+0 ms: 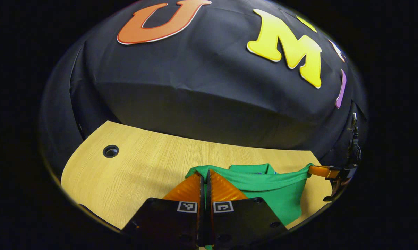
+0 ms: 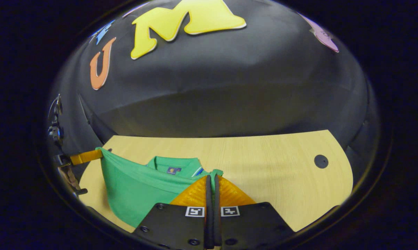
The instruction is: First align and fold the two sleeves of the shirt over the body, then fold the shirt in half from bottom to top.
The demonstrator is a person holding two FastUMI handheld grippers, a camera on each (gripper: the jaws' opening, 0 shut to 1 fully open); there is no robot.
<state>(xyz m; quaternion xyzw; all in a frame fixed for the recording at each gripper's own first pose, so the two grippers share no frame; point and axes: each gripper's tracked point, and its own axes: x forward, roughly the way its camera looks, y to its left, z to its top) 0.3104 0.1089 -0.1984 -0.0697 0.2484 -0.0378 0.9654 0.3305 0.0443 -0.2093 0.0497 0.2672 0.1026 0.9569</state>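
Booth: black cloth wall [image 1: 209,90] behind pale wood-grain table [image 1: 139,166], 1 round cable hole [image 1: 110,151] near its far edge. Green shirt [image 2: 136,191] hangs over table, stretched between your 2 grippers, collar [image 2: 176,163] at far side, lower body cut off by gripper housings. Your left gripper [image 1: 205,180]: fingers closed narrow, pinching shirt edge. Your right gripper [image 2: 211,180]: same, clamped on opposite edge. Fabric between fingertips mostly hidden; label on collar too small to make out.

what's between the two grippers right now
A taut edge of the green polo shirt spans from the left gripper to the right gripper, both pinching it; its collar lies behind, in both gripper views.
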